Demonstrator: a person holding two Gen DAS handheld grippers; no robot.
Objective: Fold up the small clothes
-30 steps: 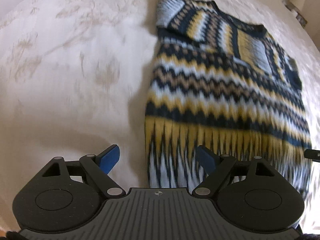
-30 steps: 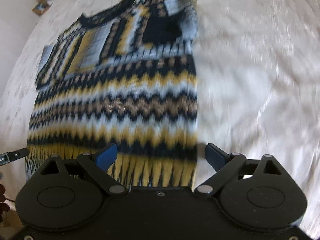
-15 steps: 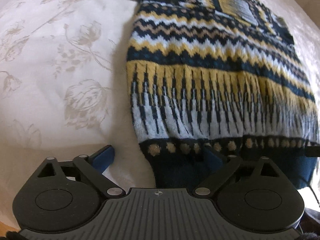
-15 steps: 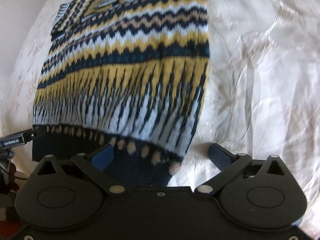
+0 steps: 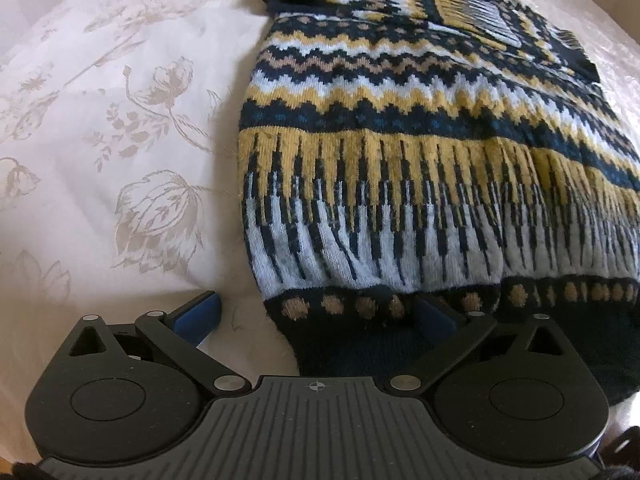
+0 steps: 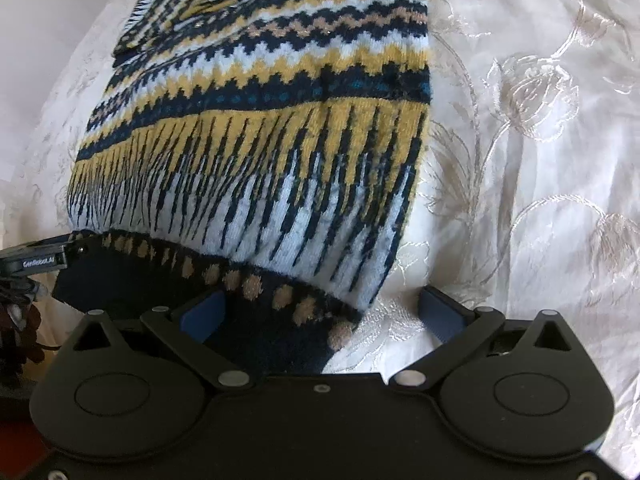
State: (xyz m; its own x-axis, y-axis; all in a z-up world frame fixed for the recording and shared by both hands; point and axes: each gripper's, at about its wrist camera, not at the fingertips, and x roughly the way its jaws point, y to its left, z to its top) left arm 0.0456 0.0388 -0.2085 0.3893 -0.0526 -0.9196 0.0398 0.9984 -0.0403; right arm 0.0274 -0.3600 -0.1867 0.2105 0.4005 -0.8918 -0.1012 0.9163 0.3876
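A knitted sweater [image 5: 400, 128] in navy, yellow and pale blue zigzag bands lies flat on the bed, its sleeves folded in over the chest. My left gripper [image 5: 316, 316] hangs low over the hem's left corner [image 5: 304, 320]. Its jaws are opening, and the navy hem lies between the blue fingers untouched by the pads. In the right wrist view the same sweater [image 6: 280, 128] fills the middle. My right gripper [image 6: 322, 316] stands open astride the hem's right corner [image 6: 316, 312], one finger over the knit and one over the bedspread.
A white bedspread [image 5: 120, 140] with a woven flower pattern lies under everything and spreads wide to the sweater's left and to its right [image 6: 540, 160]. A finger of the left gripper [image 6: 40, 258] pokes in at the left edge of the right wrist view.
Both grippers have come down and back along the sweater to its bottom hem, which now lies between their fingers. Both pairs of jaws stand wider than a second ago.
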